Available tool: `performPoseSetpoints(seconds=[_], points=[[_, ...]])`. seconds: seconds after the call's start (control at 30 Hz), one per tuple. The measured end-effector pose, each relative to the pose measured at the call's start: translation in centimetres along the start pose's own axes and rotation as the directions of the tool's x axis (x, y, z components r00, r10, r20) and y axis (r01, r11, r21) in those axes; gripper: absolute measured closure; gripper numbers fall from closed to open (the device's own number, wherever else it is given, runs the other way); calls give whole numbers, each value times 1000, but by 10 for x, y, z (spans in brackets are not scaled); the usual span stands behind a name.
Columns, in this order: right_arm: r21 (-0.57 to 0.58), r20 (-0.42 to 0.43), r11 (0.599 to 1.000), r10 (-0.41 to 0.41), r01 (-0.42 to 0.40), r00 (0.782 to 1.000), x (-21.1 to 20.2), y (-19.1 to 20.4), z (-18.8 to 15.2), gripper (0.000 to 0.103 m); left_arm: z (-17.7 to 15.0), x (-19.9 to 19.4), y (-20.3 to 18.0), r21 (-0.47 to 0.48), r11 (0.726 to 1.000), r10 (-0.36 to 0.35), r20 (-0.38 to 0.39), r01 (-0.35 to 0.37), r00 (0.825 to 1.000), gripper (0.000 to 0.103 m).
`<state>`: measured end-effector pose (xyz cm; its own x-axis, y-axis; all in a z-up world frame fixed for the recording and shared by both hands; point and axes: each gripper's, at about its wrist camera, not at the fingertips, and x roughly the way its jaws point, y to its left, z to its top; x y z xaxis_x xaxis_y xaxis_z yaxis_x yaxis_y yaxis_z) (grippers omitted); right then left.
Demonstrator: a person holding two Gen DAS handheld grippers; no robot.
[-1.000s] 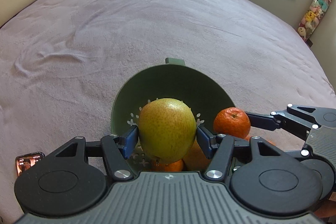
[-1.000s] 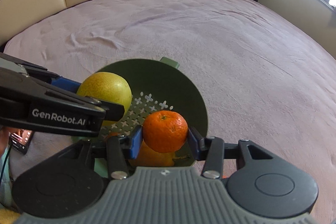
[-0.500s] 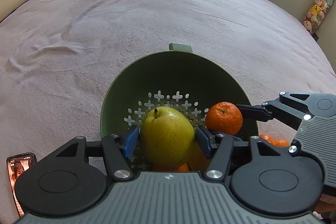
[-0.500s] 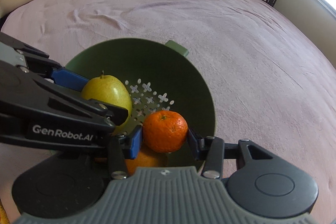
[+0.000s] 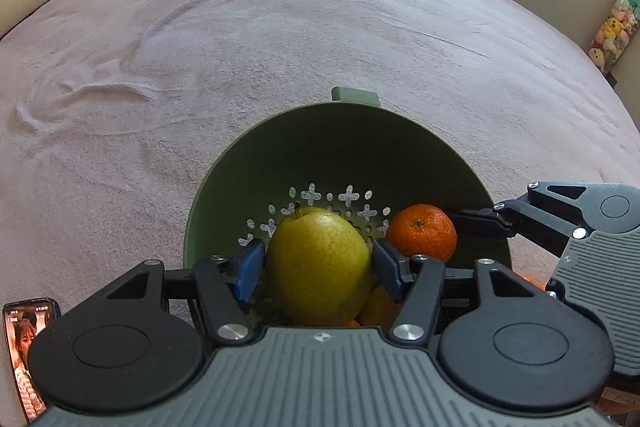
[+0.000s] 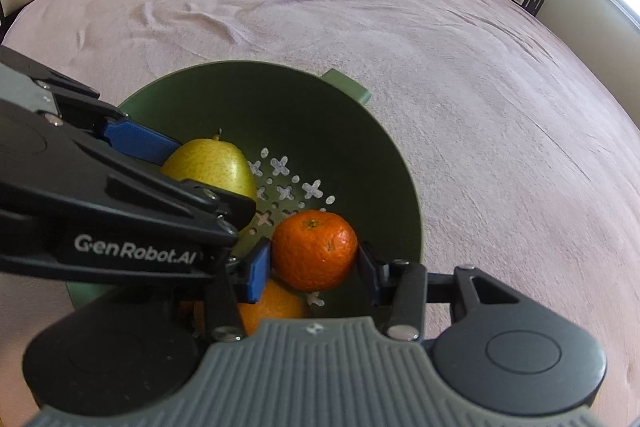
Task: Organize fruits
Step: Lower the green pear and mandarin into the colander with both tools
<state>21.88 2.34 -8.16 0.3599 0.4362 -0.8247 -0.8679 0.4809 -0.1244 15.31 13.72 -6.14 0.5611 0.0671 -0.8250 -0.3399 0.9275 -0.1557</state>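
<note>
Colander [image 5: 224, 211] nearer, phone [image 5: 24, 339] beside — orange [image 6: 272, 307] beneath

A mauve-covered bed [image 5: 280, 27] carries a green colander [image 5: 400, 147] and a phone [image 5: 24, 347].

Right hand-held gripper [image 6: 314, 263] clamped a mandarin [image 6: 315, 250] inside the green colander [image 6: 352, 131] on the bed [image 6: 480, 107]; left hand-held gripper [image 6: 200, 171] gripped a pear [image 6: 212, 167] left of it, above another mandarin [image 6: 272, 307].

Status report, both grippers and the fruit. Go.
Left gripper shut on pear. Right gripper shut on tangerine. Both over green colander, oranges already inside. Nothing blocking.
</note>
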Motion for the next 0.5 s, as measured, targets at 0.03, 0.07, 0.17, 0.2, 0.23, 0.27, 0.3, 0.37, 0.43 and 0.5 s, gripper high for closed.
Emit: performPoseSetpoints(seconds=[0.03,0.07,0.17,0.2,0.23,0.27,0.3,0.37,0.43,0.5], points=[[-4,-4,1000,4,-4,1000,2,0,1,59,0,0,-1,6,1000,6,1,-6,1000,35],[-9,-9,1000,7,-7,1000,3,1,2,59,0,1,-1,12,1000,12,2,-12,1000,35],[-26,-18,1000,12,-13,1000,7,2,4,59,1,2,1,10,1000,17,-1,-17,1000,35],[-25,-21,1000,17,-17,1000,9,2,4,59,1,3,1,9,1000,19,-3,-19,1000,35],[-21,-26,1000,22,-23,999,9,1,5,59,1,3,1,10,1000,23,-4,-23,1000,35],[-18,-31,999,27,-28,999,10,1,5,59,1,3,1,12,1000,27,-5,-27,1000,35],[-16,-34,999,31,-32,999,11,0,5,59,2,3,1,15,999,32,-5,-32,999,36],[-7,-43,999,38,-38,998,13,-1,6,58,1,2,-1,32,999,43,5,-43,999,38],[11,-50,999,44,-43,998,15,-2,6,58,2,1,-2,40,998,49,9,-50,999,39],[24,-58,999,48,-46,997,17,-3,8,58,2,2,0,32,999,39,1,-39,999,39]])
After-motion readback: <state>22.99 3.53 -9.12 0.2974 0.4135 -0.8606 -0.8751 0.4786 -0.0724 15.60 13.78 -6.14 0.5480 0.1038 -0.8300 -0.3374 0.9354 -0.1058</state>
